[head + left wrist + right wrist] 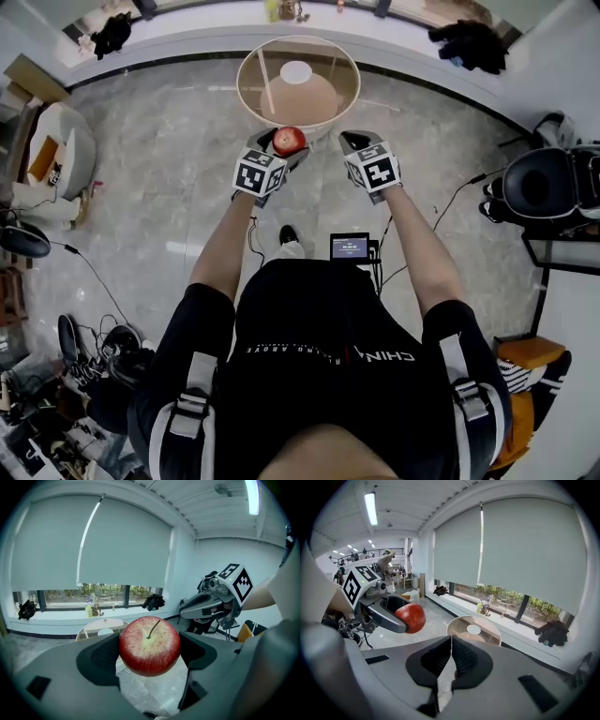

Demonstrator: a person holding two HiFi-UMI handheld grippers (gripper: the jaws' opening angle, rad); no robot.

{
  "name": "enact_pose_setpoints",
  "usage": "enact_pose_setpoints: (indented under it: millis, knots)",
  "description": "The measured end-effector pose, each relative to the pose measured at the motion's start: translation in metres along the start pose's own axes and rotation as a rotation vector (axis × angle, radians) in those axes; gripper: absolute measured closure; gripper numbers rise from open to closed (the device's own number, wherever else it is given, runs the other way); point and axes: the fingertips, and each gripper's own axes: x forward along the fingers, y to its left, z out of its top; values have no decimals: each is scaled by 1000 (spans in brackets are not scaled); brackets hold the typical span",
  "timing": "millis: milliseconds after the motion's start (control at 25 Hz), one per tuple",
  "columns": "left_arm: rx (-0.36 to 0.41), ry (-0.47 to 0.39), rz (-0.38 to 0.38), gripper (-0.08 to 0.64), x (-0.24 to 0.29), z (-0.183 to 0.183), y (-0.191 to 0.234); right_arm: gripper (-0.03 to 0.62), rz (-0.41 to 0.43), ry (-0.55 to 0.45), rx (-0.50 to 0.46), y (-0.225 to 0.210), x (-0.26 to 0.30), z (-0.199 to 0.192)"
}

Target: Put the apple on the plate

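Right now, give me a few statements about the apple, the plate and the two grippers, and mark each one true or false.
1. The left gripper is shut on the apple. True.
2. The right gripper is open around the apple. False: its jaws are together with nothing between them.
3. The apple already lies on the plate. False: the white plate sits bare on the round table, and the apple is held in the air by the left gripper.
4. The apple's stem shows in the left gripper view. True.
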Motion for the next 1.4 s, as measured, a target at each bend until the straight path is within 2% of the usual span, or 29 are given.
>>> enact_pose_setpoints:
  millis: [120,240,480,680,880,1160,1400]
  knots:
    - [12,2,-17,162,18,18,50,560,-29,-2,29,-16,39,31]
    - [19,12,-28,161,35,30,87,560,-24,5,47,-21,69,49]
    - [4,14,-37,162,81,53,128,560,-5,26,61,-63,117,67]
    - [-11,36,-26,161,128,72,166,560,43,47,43,-99,170,87]
    - [-37,45,3,161,195,114,210,560,88,65,10,-164,232,117]
    - [-89,32,74,161,288,199,274,560,144,71,-17,-280,297,174]
    - [-134,26,93,161,339,231,309,560,187,80,-17,-326,345,201]
